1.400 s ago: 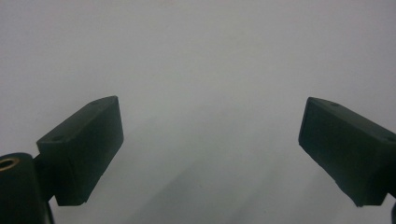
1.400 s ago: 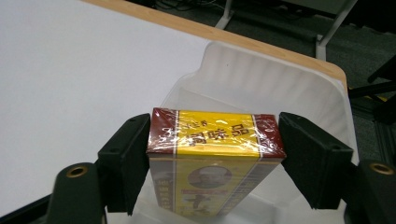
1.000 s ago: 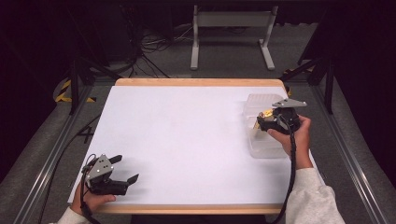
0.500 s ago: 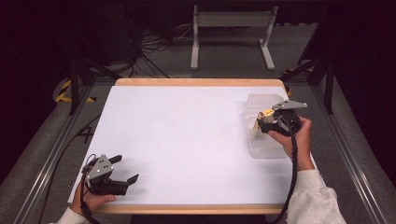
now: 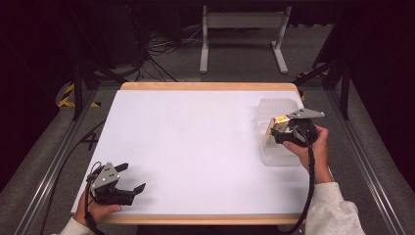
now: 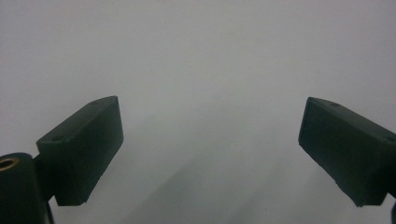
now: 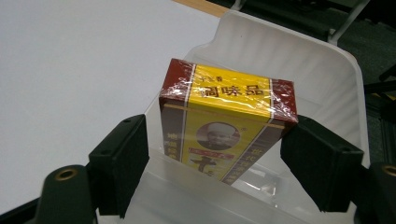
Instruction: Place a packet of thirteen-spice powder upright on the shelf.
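The right tongs [image 7: 215, 154] pinch a yellow-and-maroon seasoning box [image 7: 224, 128] above the clear plastic tray [image 5: 279, 110] at the desk's [image 5: 195, 142] three o'clock; whether it is going in or coming out cannot be told. The left tongs [image 5: 132, 177] rest spread, empty, at seven o'clock.

Left hand [image 5: 95, 208] enters from the near edge and grips the left gripper [image 5: 133, 178] from below, its body lying low and level. The two black jaws stand wide apart, with nothing between their pads [image 6: 84, 149]. A cable loops from the gripper's rear past the wrist.

Right hand [image 5: 313, 147], on a light sleeve [image 5: 330, 210], wraps the rear of the right gripper [image 5: 272, 131], whose grey three-cornered plate faces up. Its jaws point away from the palm and stand partly closed, pads [image 7: 123, 158] pressing both sides of a yellow and red box [image 7: 224, 126]. A black cable trails back along the forearm.
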The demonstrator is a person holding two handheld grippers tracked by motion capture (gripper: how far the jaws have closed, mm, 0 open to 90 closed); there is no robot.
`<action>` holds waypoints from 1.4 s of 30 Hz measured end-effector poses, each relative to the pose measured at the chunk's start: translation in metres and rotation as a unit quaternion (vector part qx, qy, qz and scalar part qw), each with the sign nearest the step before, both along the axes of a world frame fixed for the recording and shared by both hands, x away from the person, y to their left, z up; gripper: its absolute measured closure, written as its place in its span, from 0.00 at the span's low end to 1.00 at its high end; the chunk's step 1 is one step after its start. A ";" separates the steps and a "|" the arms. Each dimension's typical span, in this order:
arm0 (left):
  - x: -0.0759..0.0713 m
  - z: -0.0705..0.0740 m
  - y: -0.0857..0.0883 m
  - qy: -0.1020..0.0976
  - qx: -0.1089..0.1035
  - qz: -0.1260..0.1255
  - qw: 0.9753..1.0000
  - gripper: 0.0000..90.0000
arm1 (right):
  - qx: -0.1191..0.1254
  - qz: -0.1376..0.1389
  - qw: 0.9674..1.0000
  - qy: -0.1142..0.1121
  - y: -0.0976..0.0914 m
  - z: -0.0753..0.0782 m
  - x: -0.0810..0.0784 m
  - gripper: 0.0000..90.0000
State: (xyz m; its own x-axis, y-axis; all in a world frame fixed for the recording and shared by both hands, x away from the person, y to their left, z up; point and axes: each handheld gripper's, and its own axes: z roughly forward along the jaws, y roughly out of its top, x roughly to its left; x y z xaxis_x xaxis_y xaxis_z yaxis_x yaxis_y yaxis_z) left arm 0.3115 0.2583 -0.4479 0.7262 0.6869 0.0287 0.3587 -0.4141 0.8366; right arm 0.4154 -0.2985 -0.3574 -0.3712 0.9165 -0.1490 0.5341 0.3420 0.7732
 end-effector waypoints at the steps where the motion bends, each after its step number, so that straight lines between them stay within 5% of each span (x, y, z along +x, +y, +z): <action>1: 0.000 0.000 0.000 0.000 0.000 0.000 1.000 0.08 | 0.001 0.000 1.000 0.000 -0.001 0.000 -0.001 0.27; 27: 0.000 -0.001 -0.002 0.001 0.006 -0.001 1.000 0.08 | 0.020 0.008 1.000 -0.009 -0.004 0.000 -0.025 0.26; 42: -0.001 -0.001 -0.002 0.001 0.007 -0.003 1.000 0.08 | -0.019 0.029 0.999 -0.022 -0.003 0.005 -0.046 0.24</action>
